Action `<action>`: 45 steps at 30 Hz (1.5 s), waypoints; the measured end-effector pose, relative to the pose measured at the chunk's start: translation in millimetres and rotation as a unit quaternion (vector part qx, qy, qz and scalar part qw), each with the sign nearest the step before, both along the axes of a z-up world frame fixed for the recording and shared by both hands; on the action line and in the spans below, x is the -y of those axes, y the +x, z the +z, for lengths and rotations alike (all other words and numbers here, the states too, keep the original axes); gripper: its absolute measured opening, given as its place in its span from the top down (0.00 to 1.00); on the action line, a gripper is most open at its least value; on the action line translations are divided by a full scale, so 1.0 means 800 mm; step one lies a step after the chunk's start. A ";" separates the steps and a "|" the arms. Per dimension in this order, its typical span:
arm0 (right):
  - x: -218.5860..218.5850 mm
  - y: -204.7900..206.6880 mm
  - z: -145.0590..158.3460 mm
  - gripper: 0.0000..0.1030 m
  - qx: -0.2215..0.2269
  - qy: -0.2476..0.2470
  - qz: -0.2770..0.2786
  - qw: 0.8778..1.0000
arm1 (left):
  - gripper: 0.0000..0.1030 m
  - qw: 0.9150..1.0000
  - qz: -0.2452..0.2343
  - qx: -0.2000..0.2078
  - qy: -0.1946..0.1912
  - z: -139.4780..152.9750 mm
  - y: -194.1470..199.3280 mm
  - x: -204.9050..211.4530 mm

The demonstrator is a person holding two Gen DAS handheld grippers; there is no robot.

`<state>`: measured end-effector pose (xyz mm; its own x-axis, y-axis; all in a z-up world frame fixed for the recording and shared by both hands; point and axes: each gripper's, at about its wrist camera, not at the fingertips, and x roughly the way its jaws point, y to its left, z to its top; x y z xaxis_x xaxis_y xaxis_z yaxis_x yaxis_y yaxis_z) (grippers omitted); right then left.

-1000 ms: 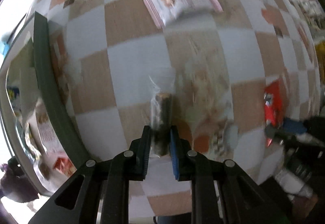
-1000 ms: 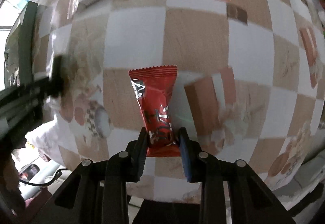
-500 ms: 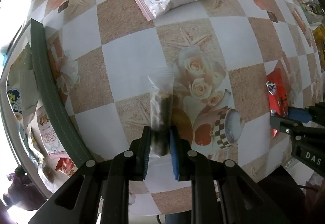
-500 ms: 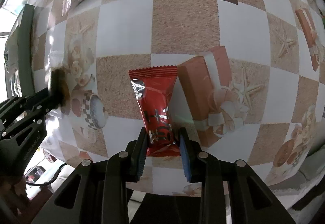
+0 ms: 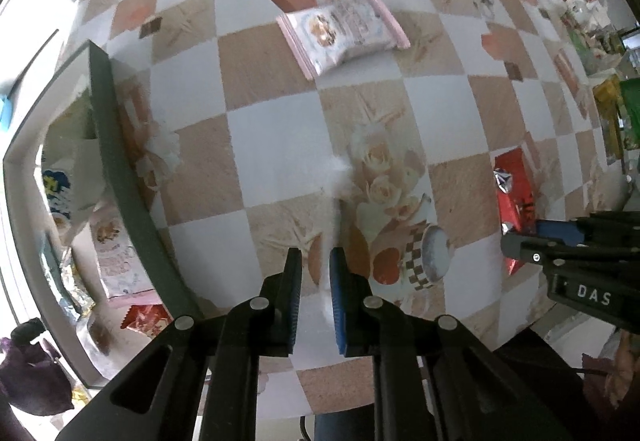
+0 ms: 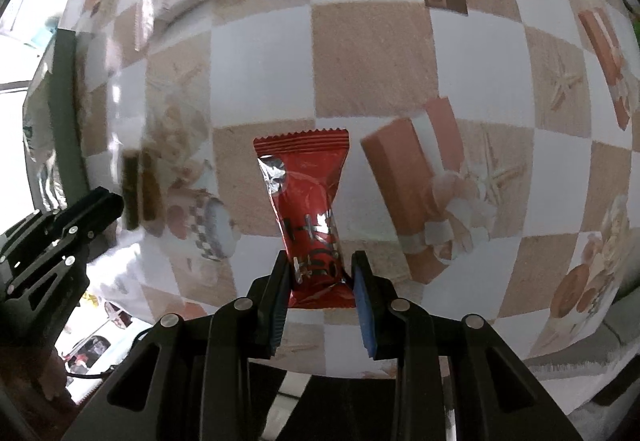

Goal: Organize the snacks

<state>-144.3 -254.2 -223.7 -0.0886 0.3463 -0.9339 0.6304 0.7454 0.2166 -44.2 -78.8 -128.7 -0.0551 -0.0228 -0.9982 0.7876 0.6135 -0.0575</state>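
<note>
**A:** The checked worktop (image 5: 280,161) is carrying a green-rimmed tray (image 5: 120,169) on its left, probably collecting the snacks.

**B:** The right gripper (image 6: 320,281) is pinching the red packet (image 6: 308,193) by its near end. The left gripper's (image 5: 316,277) fingers are clamping the brown bar (image 6: 138,193) nearer the tray.

Work surface: table under a glossy checkered oilcloth (image 5: 276,145) of white and tan squares printed with roses, starfish and gift boxes. Strong daylight enters from the left, washing out that side. A dark green straight-edged rim (image 5: 120,169) borders the cloth's left side.
</note>
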 end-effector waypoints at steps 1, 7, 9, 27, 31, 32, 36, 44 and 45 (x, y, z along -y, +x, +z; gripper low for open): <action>0.001 0.003 0.004 0.69 0.004 0.000 0.000 1.000 | 0.85 1.000 0.003 0.000 -0.003 0.004 0.002 -0.004; 0.004 0.015 0.023 0.69 0.018 -0.004 0.000 1.000 | 0.85 0.999 0.032 -0.001 -0.016 0.018 0.015 -0.031; 0.006 0.017 0.026 0.69 0.020 -0.005 -0.002 1.000 | 0.85 0.999 0.039 -0.006 -0.019 0.018 0.020 -0.043; 0.029 -0.029 0.038 0.69 0.011 -0.013 -0.029 0.999 | 0.76 0.998 -0.052 -0.003 0.040 -0.035 -0.030 -0.011; 0.033 -0.034 0.039 0.69 0.012 -0.015 -0.034 0.999 | 0.84 0.998 -0.037 -0.025 0.033 -0.029 -0.021 -0.026; 0.033 -0.033 0.038 0.69 0.012 -0.014 -0.035 0.999 | 0.84 0.999 -0.033 -0.024 0.029 -0.026 -0.018 -0.031; 0.030 -0.027 0.043 0.69 0.019 -0.015 -0.026 0.999 | 0.84 1.000 -0.017 -0.018 0.009 -0.005 -0.002 -0.058; 0.020 -0.007 0.053 0.69 0.028 -0.017 -0.006 0.999 | 0.84 0.999 0.029 0.014 -0.022 0.044 0.028 -0.115; 0.019 -0.004 0.055 0.69 0.030 -0.018 -0.002 0.999 | 0.84 0.999 0.034 0.017 -0.024 0.049 0.032 -0.120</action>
<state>-147.5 -269.1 -179.3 -0.0306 0.3132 -0.9492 0.6196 0.7511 0.2279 -18.8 17.1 -89.1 -0.0177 -0.0742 -0.9971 0.7462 0.6628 -0.0626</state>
